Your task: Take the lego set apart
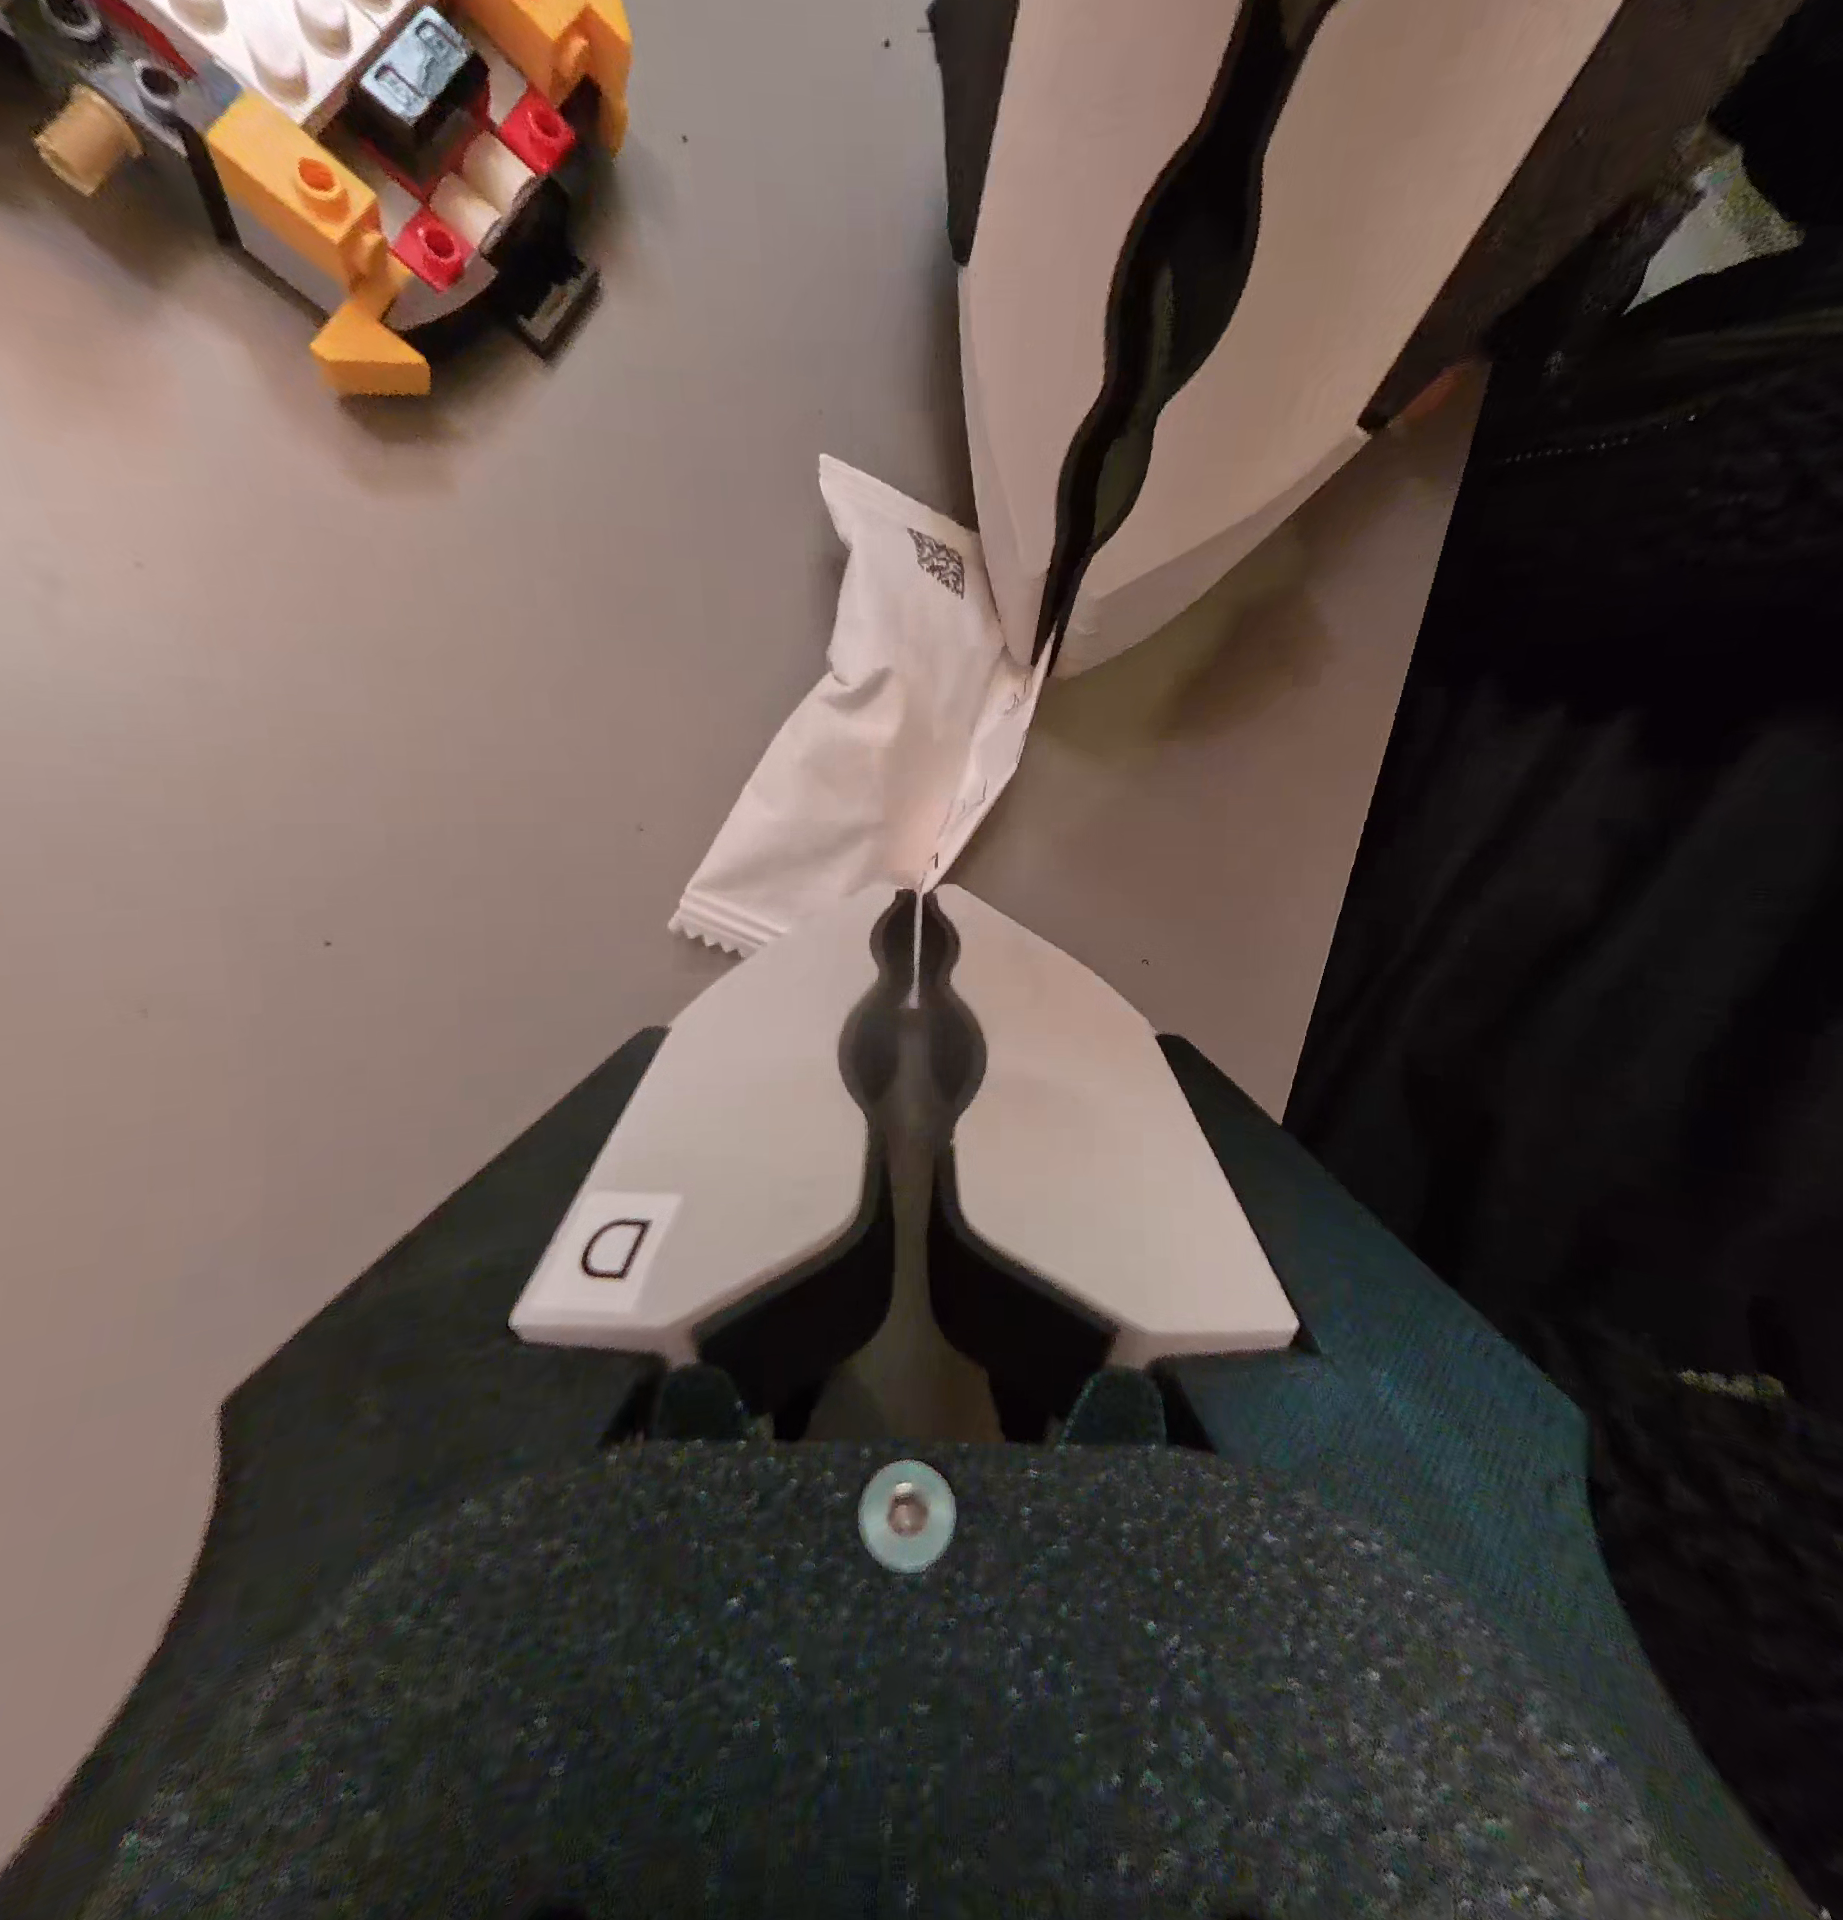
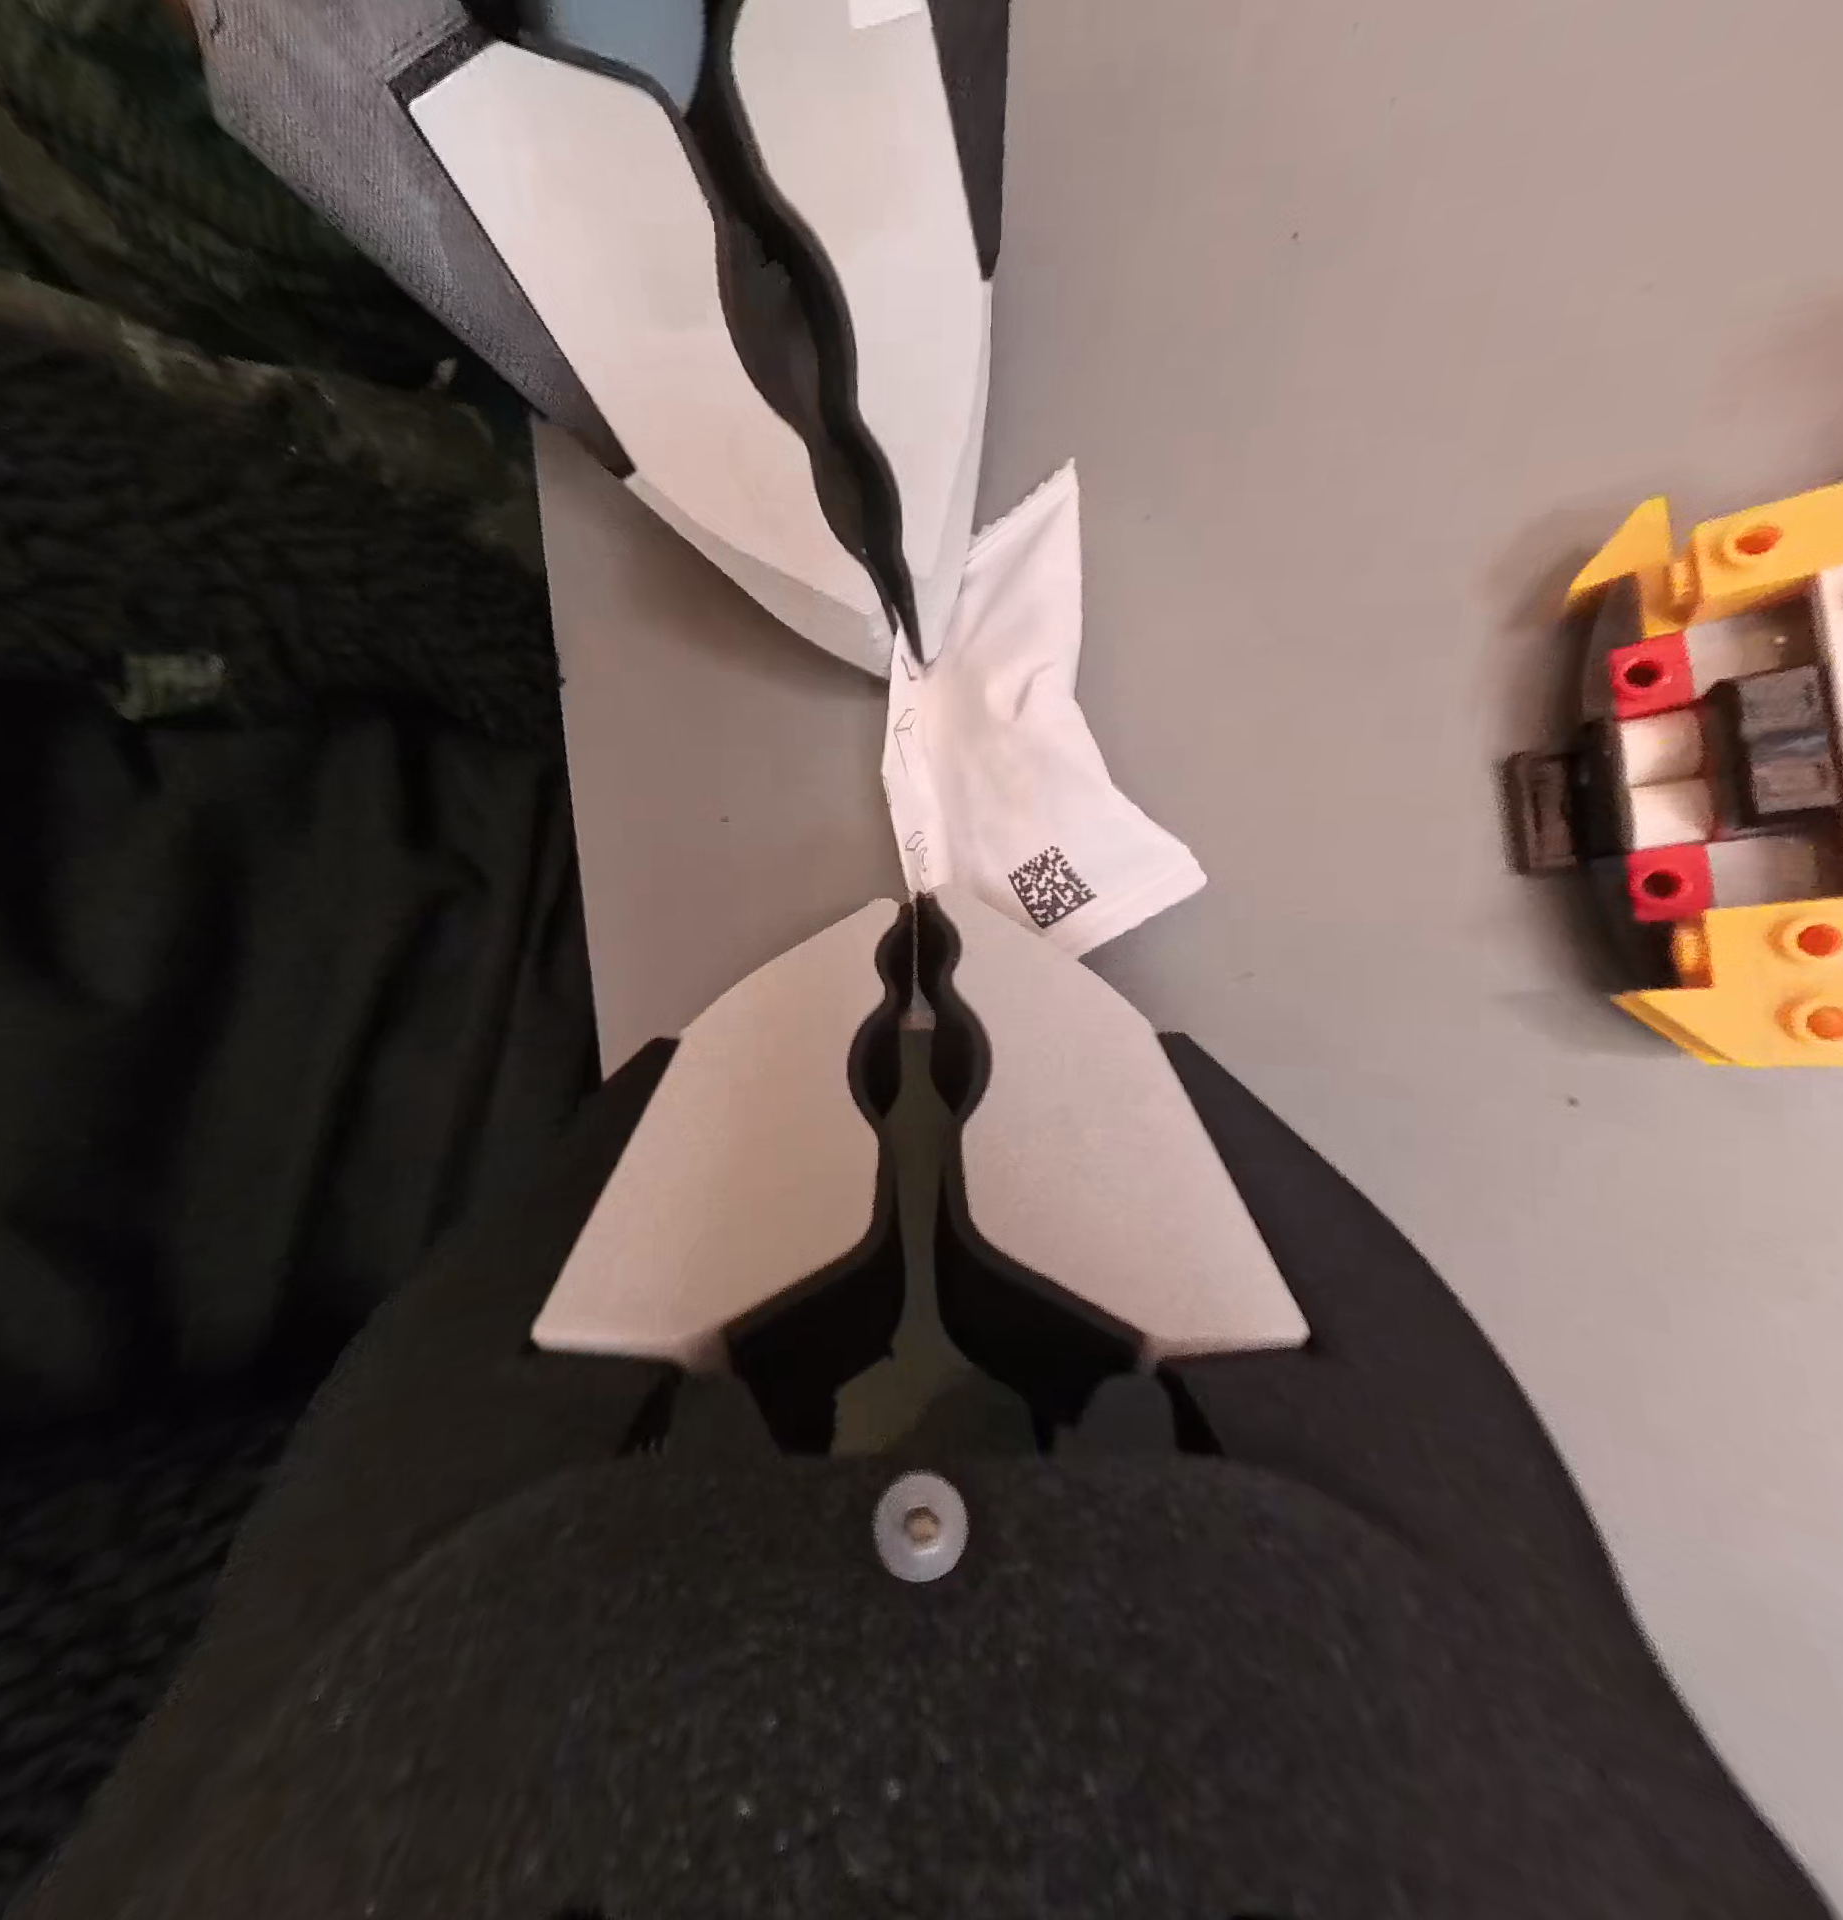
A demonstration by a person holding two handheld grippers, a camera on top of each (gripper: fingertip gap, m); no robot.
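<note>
The light is soft and even, fairly dim, with a warm grey cast on the table [image 1: 273,727] in the left wrist view and a cooler grey in the right wrist view. Shadows are faint: a soft one lies under the white packet [image 1: 875,727] just ahead of the left gripper [image 1: 922,904], and a dull patch sits below the right gripper [image 1: 1042,649]. No glare shows on the white fingers [image 2: 771,1143]. Both views bend strongly at the edges, a wide-angle effect. The lego model [image 2: 1727,790], off to the side of the right gripper [image 2: 915,914], is smeared by motion blur. The dark clothing [image 2: 221,935] at the frame edge is murky and grainy, with little detail.
</note>
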